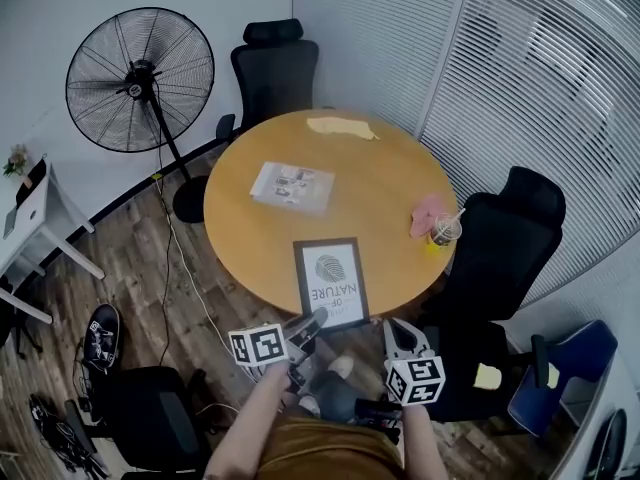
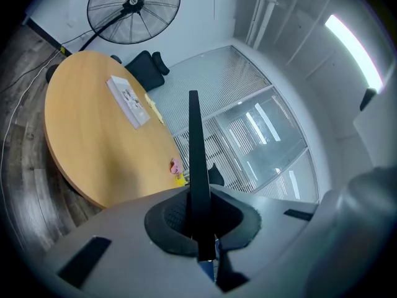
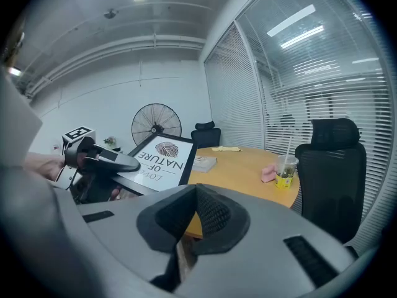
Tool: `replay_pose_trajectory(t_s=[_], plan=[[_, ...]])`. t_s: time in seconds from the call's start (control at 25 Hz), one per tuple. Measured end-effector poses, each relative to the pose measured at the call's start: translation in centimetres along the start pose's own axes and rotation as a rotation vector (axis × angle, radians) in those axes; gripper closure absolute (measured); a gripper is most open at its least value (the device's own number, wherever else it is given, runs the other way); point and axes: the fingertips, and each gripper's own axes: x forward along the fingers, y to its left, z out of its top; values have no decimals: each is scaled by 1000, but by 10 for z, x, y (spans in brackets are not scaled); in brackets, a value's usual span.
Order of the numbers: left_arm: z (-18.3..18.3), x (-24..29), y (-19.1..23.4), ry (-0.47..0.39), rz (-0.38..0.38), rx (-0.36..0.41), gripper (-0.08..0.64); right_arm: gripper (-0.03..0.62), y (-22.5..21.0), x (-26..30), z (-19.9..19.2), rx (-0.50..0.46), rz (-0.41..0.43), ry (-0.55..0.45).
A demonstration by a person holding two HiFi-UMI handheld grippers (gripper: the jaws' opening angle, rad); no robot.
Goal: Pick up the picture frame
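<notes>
The picture frame [image 1: 330, 282] is black with a white print of a leaf and words. It lies over the near edge of the round wooden table [image 1: 380, 183]. My left gripper [image 1: 311, 324] is shut on its near left edge. In the left gripper view the frame [image 2: 195, 148] shows edge-on as a thin black bar between the pads. The right gripper view shows the frame [image 3: 160, 158] tilted up, with the left gripper [image 3: 99, 161] clamped on it. My right gripper [image 1: 394, 327] hangs just right of the frame, shut and holding nothing [image 3: 197, 194].
On the table lie a booklet [image 1: 292, 185], a yellow cloth [image 1: 342, 127], a pink thing [image 1: 428, 214] and a drink cup with a straw [image 1: 445, 231]. Black chairs stand at the far side [image 1: 275, 73] and the right [image 1: 510, 238]. A floor fan [image 1: 140, 78] stands at the left.
</notes>
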Motion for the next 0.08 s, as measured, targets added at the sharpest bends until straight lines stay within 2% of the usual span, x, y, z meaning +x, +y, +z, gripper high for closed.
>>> replay_pose_trajectory(t_s=[0.08], plan=[[5,1,0,-8,-4,1,518,580,-1,4,3,-6,3,-2]])
